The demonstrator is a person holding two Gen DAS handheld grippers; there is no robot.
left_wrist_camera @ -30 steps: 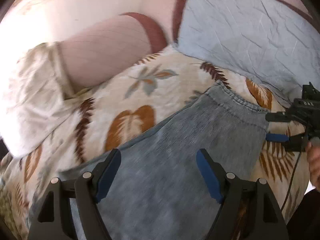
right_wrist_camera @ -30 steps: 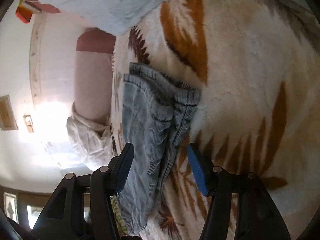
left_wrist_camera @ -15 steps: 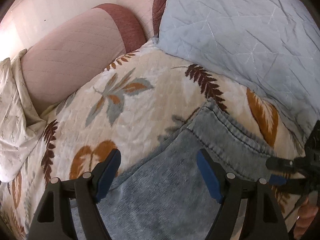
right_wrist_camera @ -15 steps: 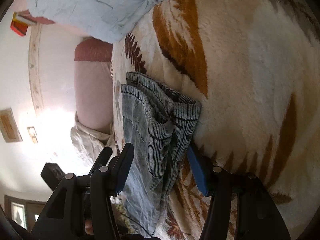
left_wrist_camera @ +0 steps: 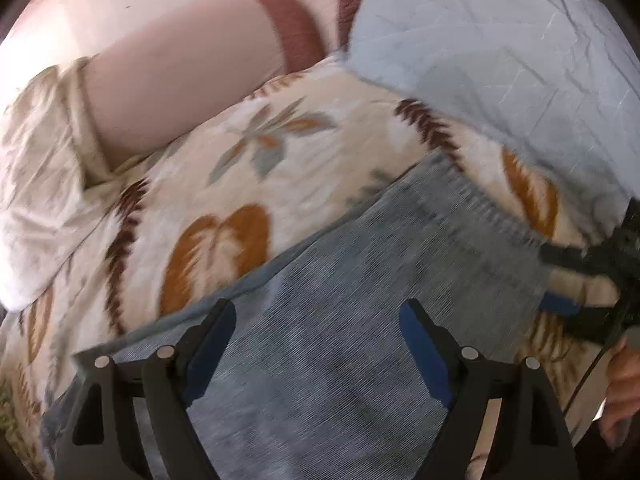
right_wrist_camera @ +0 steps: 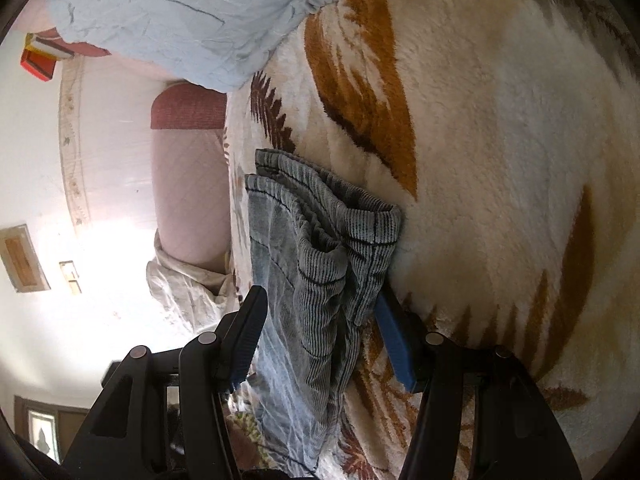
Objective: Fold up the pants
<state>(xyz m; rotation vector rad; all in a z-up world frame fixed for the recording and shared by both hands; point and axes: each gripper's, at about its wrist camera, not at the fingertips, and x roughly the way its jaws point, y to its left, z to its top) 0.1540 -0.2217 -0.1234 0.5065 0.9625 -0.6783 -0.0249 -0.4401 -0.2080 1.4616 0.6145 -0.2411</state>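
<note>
A bed spread with a leaf-print blanket [left_wrist_camera: 248, 168], with a pale blue quilt [left_wrist_camera: 500, 48] at its far side. The grey-blue pants [left_wrist_camera: 340, 320] lie on the blanket, short of the quilt. The left gripper [left_wrist_camera: 316, 344], its jaws opening with nothing pinched, hovers over the flat denim. The right gripper [right_wrist_camera: 320, 340] straddles the bunched waistband, half open; contact cannot be told. Judged step: mid-fold, the left re-gripping. The next move calls for closing on an edge.
</note>
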